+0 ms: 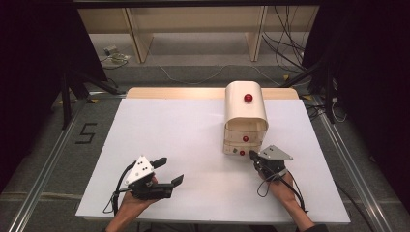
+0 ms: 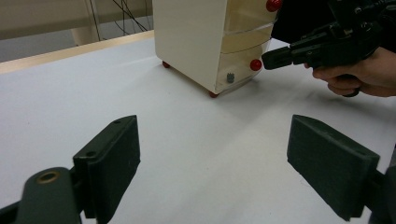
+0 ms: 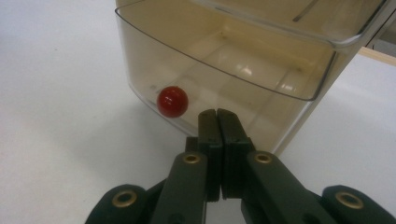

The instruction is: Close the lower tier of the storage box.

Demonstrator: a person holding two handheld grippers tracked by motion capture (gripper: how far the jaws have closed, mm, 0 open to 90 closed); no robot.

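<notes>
A cream drawer cabinet (image 1: 245,113) with red ball knobs stands on the right half of the white table (image 1: 183,140). My right gripper (image 1: 252,154) is shut with nothing between its jaws, its tip right at the front of the clear bottom drawer (image 3: 261,70). In the right gripper view the shut tip (image 3: 217,115) sits just right of the drawer's red knob (image 3: 172,101). My left gripper (image 1: 172,169) rests open near the front left of the table. In the left gripper view its pads (image 2: 114,156) stand wide apart over bare table, facing the cabinet (image 2: 201,37) and the right gripper (image 2: 280,57).
A small grey object (image 2: 229,77) lies inside the bottom drawer. The drawer above it (image 3: 299,18) overhangs it. A wooden strip (image 1: 174,93) runs along the table's far edge, with shelving legs and cables on the floor behind. Metal rails (image 1: 43,159) flank the table.
</notes>
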